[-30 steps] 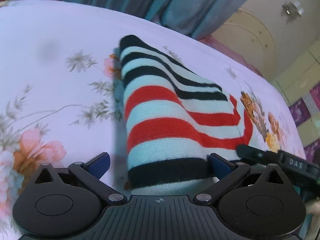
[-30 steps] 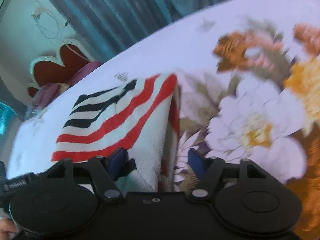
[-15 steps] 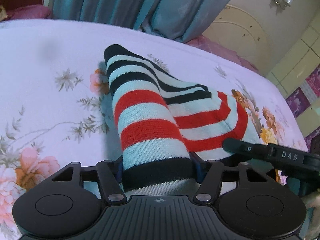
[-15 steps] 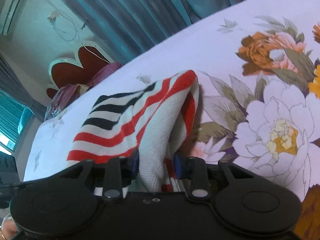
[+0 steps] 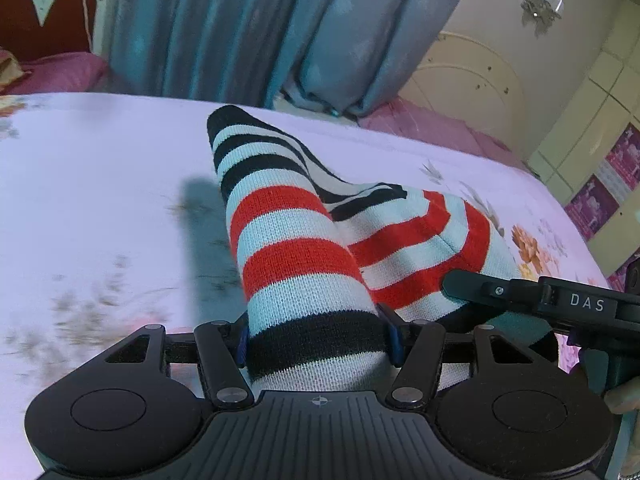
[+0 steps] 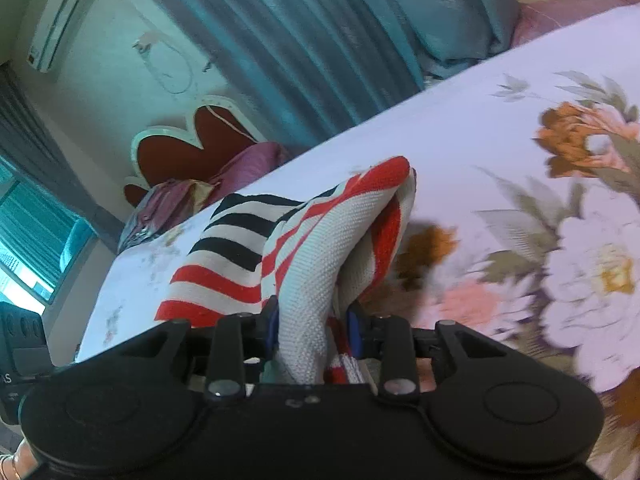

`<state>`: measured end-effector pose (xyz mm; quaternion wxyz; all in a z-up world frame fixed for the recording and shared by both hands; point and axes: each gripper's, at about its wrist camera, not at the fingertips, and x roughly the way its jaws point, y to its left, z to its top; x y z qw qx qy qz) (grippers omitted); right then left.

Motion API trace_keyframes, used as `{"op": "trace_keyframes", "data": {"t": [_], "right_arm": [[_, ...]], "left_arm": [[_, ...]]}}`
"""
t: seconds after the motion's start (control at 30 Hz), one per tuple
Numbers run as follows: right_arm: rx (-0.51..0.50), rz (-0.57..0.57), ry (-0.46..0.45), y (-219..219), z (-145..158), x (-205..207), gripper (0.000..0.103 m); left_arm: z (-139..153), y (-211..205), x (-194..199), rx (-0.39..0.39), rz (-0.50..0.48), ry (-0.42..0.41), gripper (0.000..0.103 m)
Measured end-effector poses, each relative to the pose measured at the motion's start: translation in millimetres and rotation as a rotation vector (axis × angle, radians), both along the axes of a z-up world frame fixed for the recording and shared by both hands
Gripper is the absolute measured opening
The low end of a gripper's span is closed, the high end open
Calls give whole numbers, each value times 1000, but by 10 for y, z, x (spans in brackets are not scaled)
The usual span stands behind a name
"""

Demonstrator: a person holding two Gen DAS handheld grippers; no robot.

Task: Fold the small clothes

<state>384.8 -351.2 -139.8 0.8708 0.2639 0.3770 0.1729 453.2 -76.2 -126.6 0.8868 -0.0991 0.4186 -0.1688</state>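
Note:
A small knitted garment (image 5: 296,256) with red, black and pale blue stripes lies partly on the floral bedsheet (image 5: 100,184). My left gripper (image 5: 316,336) is shut on its near black-striped edge and lifts it off the sheet. My right gripper (image 6: 314,332) is shut on the other near edge of the same striped garment (image 6: 320,240), whose pale inner side faces the camera. The right gripper's body also shows in the left wrist view (image 5: 540,300), just to the right.
The bed's pink floral sheet (image 6: 520,168) spreads all around the garment. Blue curtains (image 5: 248,28) hang behind the bed. A red headboard (image 6: 208,144) and purple pillows (image 6: 240,168) stand at the bed's far end. Cream cabinets (image 5: 472,80) stand at the right.
Both grippers went from open around the garment's near edge to shut on it, then lifted it off the sheet; the garment now hangs raised with a shadow below.

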Motion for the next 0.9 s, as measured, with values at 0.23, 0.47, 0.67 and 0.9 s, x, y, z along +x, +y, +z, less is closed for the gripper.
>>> {"op": "trace_keyframes", "data": {"t": [0.23,0.47,0.67,0.9], "right_arm": [[0,43,-22,780,131,-22,32],[-4,59,-26,1881,100,-8,32],[9,83,-17,2759,-82,131,31],[-28,104,43,3209,-351,354,32]], "left_arm": [[119,904,-197,-6,44,-25,59],[57,2165,-253,-14,71,-38,59],[-190,3110,-250,-16,117,-36,59],[-685,3689,-216,-21,162,-29,62]]}}
